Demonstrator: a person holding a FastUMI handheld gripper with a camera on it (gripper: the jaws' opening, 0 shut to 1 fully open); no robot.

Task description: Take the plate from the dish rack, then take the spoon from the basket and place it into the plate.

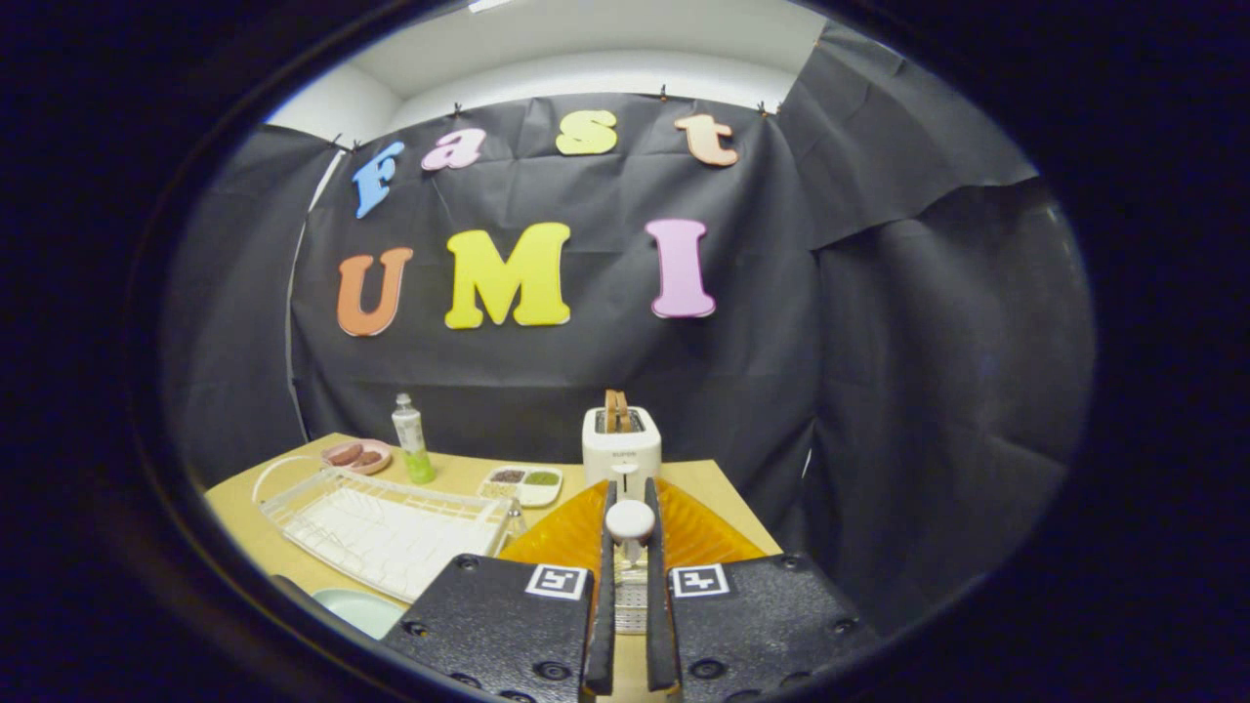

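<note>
The black tongs (pixel 630 547) are pinched narrowly on the white round-ended spoon (pixel 630 520) above the orange ribbed basket (pixel 703 532), and that slim grip could let it swivel or drop before reaching the pale green plate (pixel 359 610) beside the white wire dish rack (pixel 381 527) on the worktop (pixel 254 547).

Passage straight ahead of the gripper (pixel 629 547), whose fingers are closed on the white spoon (pixel 630 520), is blocked by the orange basket (pixel 698 532) and the toaster (pixel 621 444), while bare table (pixel 283 561) is left between the dish rack (pixel 386 527) and the pale plate (pixel 359 610).
</note>
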